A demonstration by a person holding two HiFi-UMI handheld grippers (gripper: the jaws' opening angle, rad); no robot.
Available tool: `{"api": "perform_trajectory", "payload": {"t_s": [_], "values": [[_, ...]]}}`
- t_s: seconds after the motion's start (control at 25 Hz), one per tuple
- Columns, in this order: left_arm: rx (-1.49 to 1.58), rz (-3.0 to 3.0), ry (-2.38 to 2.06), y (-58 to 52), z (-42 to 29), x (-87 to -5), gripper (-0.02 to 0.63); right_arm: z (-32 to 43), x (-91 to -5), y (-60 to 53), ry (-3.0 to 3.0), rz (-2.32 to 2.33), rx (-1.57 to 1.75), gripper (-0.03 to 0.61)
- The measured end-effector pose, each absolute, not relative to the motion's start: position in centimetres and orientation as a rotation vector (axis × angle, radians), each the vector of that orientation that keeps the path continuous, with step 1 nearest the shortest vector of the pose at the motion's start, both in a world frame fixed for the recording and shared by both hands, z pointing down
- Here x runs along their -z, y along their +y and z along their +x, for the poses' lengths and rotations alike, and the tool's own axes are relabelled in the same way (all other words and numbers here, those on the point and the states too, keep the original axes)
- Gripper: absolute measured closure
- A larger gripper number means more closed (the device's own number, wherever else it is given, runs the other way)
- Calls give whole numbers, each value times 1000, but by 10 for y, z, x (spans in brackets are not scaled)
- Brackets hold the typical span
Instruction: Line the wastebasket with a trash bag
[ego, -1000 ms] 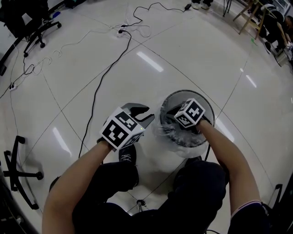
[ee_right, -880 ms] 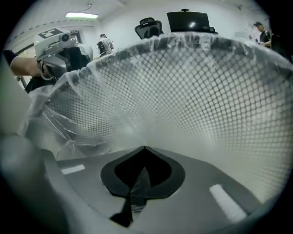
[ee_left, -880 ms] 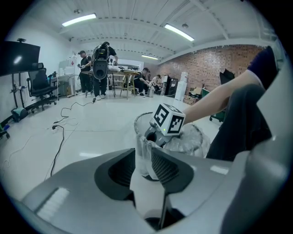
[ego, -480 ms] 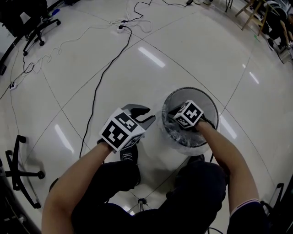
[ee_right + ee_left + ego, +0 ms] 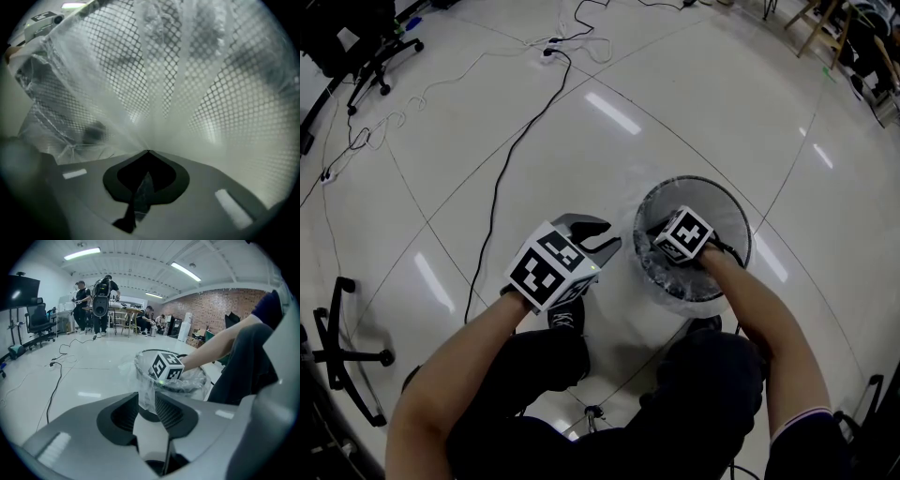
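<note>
The black mesh wastebasket stands on the floor in front of my knees, with a clear trash bag inside it and draped over its rim. My right gripper reaches down inside the basket, its marker cube showing and its tips hidden. In the right gripper view its jaws are shut on bag film, with pleats fanning out from the tip against the mesh wall. My left gripper hangs open just left of the basket, holding nothing. The bag's overhang shows beyond its jaws.
A black cable and white cords run over the glossy floor at the far left. An office chair base lies at the left edge and another chair at the top left. My shoe rests beside the basket. People stand far off.
My right gripper has sunk deeper into the basket with the bag film. The left gripper has stayed where it was, open.
</note>
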State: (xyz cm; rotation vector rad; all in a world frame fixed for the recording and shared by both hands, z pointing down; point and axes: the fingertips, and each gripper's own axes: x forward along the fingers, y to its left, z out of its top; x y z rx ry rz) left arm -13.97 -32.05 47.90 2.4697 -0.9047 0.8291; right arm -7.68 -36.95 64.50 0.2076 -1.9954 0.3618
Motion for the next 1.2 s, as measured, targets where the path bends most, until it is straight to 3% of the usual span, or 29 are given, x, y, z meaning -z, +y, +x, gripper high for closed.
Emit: {"api": "perform_trajectory", "payload": {"t_s": [0.64, 1.2], "values": [[-820, 2480, -892, -318, -139, -476, 492, -103, -623, -368, -2050, 172, -353, 555], [-834, 2502, -881, -318, -131, -472, 492, -68, -623, -368, -2016, 221, -377, 523]]}}
